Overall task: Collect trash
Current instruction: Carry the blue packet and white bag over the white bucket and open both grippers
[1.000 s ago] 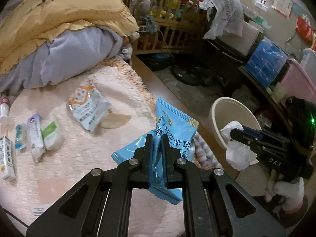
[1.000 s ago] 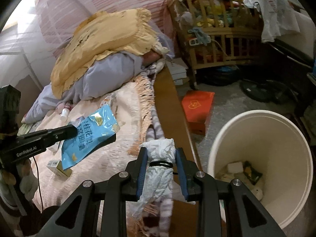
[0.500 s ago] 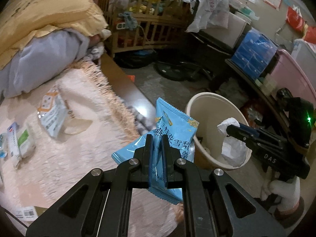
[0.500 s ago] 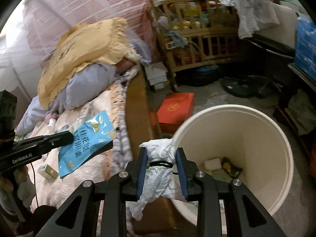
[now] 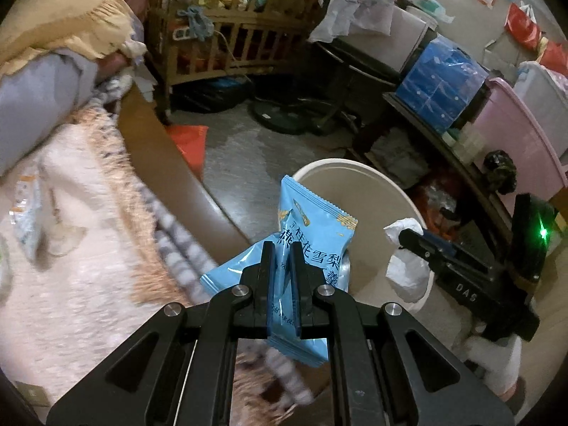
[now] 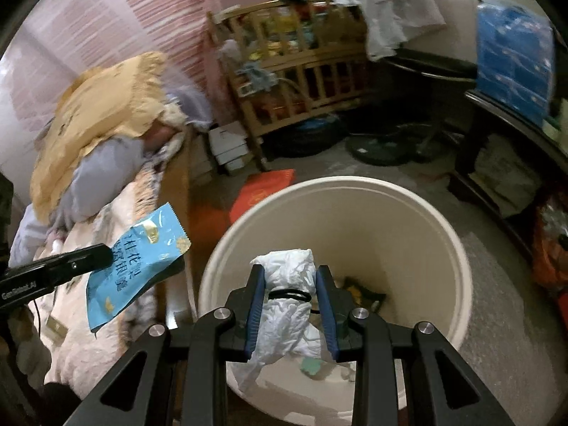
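Two loads in transit — left hand-held gripper (image 5: 282,259) pinches the blue snack wrapper (image 5: 312,245) beside the bin (image 6: 458,248); right hand-held gripper (image 6: 289,280) clamps the white wad (image 6: 289,284) over its mouth. Next: open right, bring left over the rim.

The cream bin (image 6: 458,259) stands on the floor just beside the bed's brown edge (image 5: 170,149), its mouth open from above, with only scraps lying at the bottom. The right hand-held gripper (image 6: 289,294) with its white wad (image 6: 287,305) already hangs over the near rim. Beyond it the floor (image 5: 245,149) is hemmed by a wooden crib (image 5: 227,42), a red packet (image 5: 188,142) and a dark low shelf (image 5: 436,142).
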